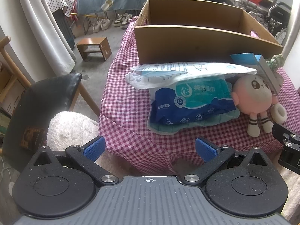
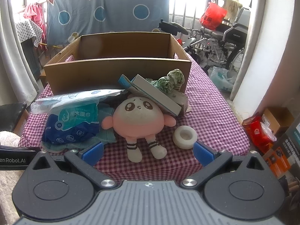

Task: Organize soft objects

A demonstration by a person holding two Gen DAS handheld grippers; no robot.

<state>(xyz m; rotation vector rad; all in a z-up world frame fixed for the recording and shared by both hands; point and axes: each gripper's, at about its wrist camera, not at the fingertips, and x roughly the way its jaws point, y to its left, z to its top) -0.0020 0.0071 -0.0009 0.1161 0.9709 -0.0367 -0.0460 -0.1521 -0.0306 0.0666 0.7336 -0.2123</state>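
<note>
A pink plush doll [image 2: 139,118] lies on the checked tablecloth [image 2: 210,112], also in the left wrist view [image 1: 252,96]. Left of it a blue wet-wipes pack [image 2: 72,126] [image 1: 189,105] rests on a green cloth [image 2: 106,133], with a white plastic bag [image 2: 75,98] [image 1: 180,71] over its far end. A blue-white box [image 2: 155,93] leans on the doll's head beside a green knitted bundle [image 2: 170,80]. A white foam ring [image 2: 185,136] lies near the doll's feet. An open cardboard box [image 2: 120,71] [image 1: 196,45] stands behind. My left gripper [image 1: 150,149] and right gripper [image 2: 148,152] are open and empty at the table's near edge.
A black chair with a white fluffy cushion [image 1: 69,129] stands left of the table. A small wooden stool [image 1: 93,47] sits on the floor beyond. A wheelchair [image 2: 225,43] and cartons [image 2: 270,129] are on the right.
</note>
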